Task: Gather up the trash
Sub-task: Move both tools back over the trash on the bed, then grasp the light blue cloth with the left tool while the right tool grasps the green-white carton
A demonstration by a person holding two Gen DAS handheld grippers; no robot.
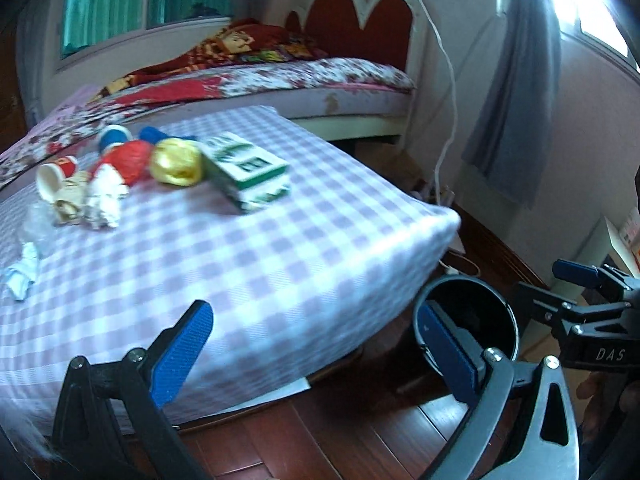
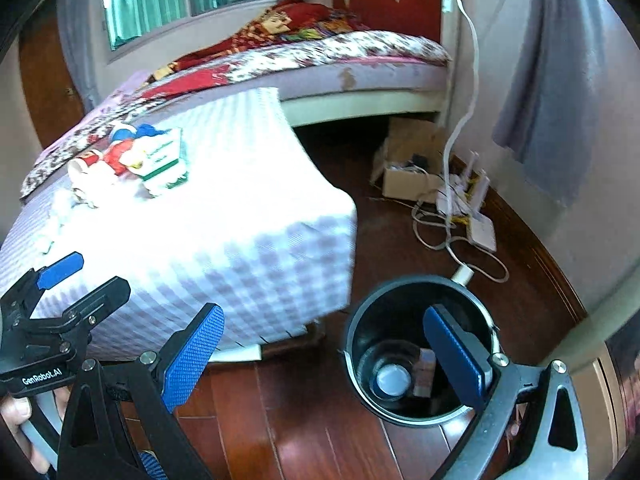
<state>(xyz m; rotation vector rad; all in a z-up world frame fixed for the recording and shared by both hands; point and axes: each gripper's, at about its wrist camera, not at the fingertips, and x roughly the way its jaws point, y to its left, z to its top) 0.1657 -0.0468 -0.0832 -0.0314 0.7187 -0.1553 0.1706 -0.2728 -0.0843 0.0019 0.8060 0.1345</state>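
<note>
So the bin [image 2: 416,350] right under the spread, empty right gripper [image 2: 324,354] only has a couple bits in it, while most trash [image 1: 160,168] sits on the bench [image 1: 248,264] ahead-left of the wide-open left gripper [image 1: 316,354].

Both wrist views look down across the checked table [image 1: 256,264] toward the bed [image 2: 360,60], sharing the bin [image 2: 400,320].

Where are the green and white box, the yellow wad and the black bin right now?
green and white box [image 1: 245,171], left wrist view, on its top face.
yellow wad [image 1: 176,161], left wrist view, on its middle.
black bin [image 2: 362,322], right wrist view, on its inner left wall.
</note>
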